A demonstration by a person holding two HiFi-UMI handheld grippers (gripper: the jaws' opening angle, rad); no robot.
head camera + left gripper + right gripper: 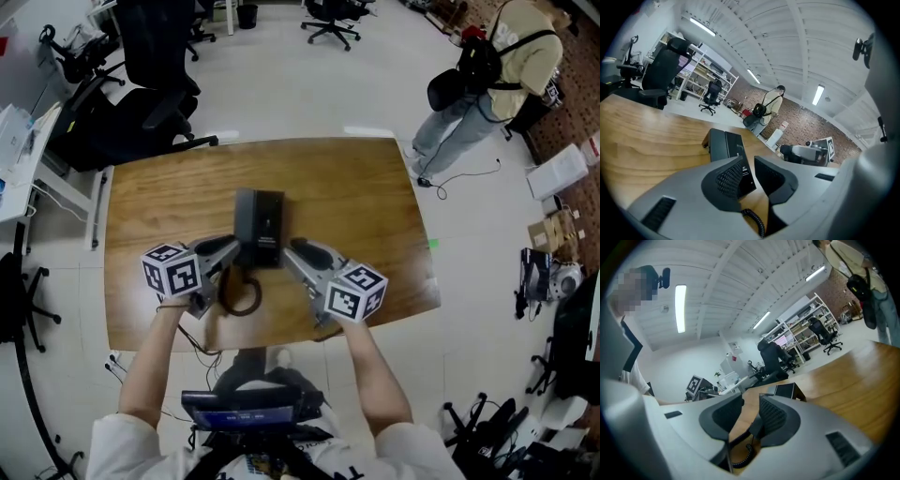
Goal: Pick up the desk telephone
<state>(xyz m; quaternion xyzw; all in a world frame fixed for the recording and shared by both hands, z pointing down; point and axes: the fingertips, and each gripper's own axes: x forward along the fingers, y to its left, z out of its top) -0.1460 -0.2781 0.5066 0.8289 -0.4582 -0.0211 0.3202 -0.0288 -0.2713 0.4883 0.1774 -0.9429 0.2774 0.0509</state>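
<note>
As the head view runs from its left edge: black office chair [141, 112], on the floor just beyond the wooden table [356, 187].

Left gripper [234, 251]: held low over the table at the near left corner of the desk telephone [260, 223]. In the left gripper view its [747, 164] jaws stand apart. The telephone's [725, 145] near corner reaches into the gap, against one pad, with bare wood showing before the other.

Desk telephone: black, flat on the table near its middle.

Coiled cord [240, 298]: looped on the wood in front of the telephone, between the two grippers.

Right gripper [292, 253]: at the telephone's near right corner. In the right gripper view its [751, 401] jaws are parted, not clamped, with the cord [740, 458] below them and the telephone [787, 390] just ahead.

Person with a backpack [487, 75]: standing on the floor, far right.
</note>
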